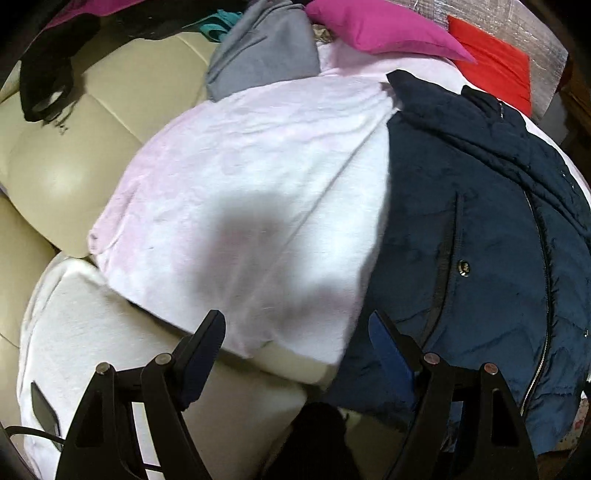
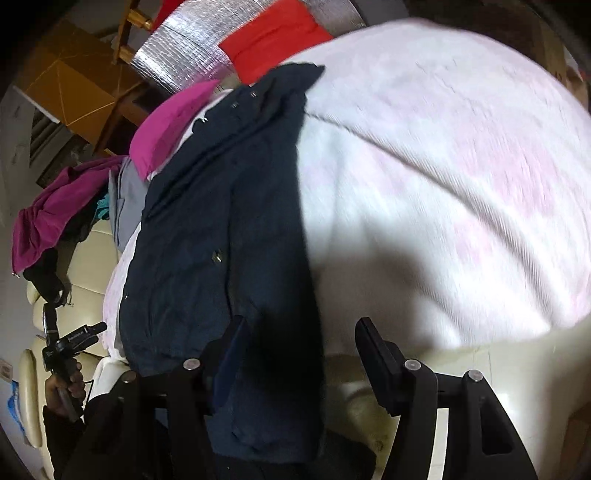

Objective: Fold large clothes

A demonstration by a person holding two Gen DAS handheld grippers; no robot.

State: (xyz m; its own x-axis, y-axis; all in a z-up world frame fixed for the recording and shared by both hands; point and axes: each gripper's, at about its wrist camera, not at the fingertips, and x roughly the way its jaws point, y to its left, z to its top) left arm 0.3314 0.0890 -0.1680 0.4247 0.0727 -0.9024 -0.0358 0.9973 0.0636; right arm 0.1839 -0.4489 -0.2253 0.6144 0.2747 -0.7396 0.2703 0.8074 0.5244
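Navy quilted jacket point(image 1: 487, 236) with metal zip lies flat across fluffy pale pink blanket point(image 1: 236, 177) on glossy cream leather sofa point(image 1: 55, 173). Left gripper point(image 1: 297, 339) jaws wide apart, empty. Right gripper point(image 2: 299, 343) jaws parted, jacket hem between, not pinched.

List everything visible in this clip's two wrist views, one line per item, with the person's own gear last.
navy jacket: 1, dark blue, zipped, lying on the blanket
blanket: 1, pale pink and white, spread over the sofa
sofa: 1, cream leather, under everything
pink cushion: 1, magenta, at the back
red cloth: 1, red, beside the cushion
grey garment: 1, grey, at the back
left gripper: 1, black, open, empty
right gripper: 1, black, open over the jacket's hem
hand: 1, holding the left gripper's handle
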